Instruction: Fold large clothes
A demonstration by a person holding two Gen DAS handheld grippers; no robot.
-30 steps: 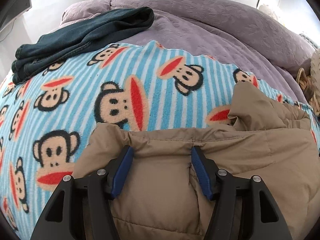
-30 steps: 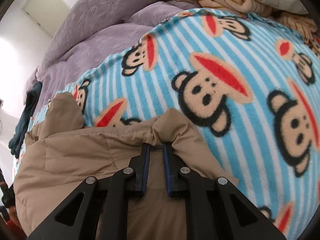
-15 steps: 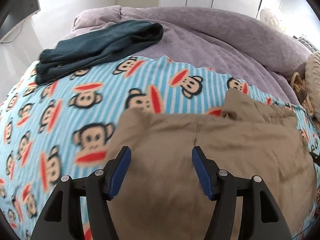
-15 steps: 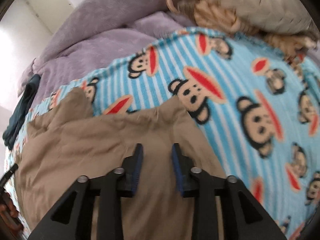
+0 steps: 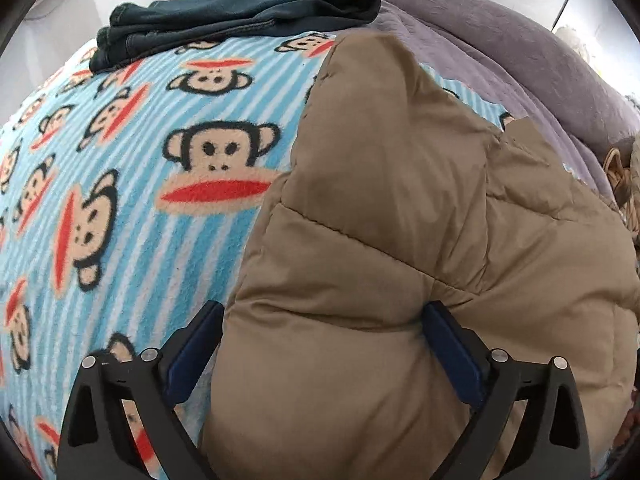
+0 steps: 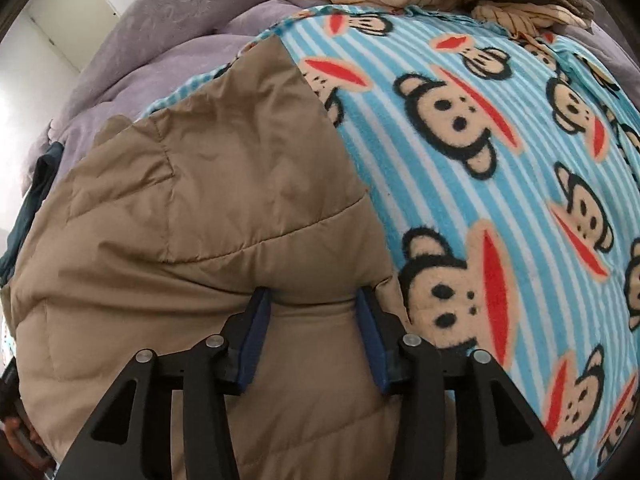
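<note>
Both hand-held grippers have just been opening: left [image 5: 322,322] now spread wide, right [image 6: 314,308] half apart, each straddling the tan jacket [image 5: 400,220] without pinching it. Jacket lies folded on the monkey blanket [image 5: 160,160], jeans [image 5: 240,12] at 12 o'clock, likely released to settle the fold.

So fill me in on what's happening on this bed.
A person is folding a tan puffer jacket on the monkey-print blanket, working a gripper in each hand. The left gripper has its jaws wide around a bulge of jacket; the right gripper straddles another bulge. Both jaws have just been opening. Dark jeans lie folded beyond.
</note>
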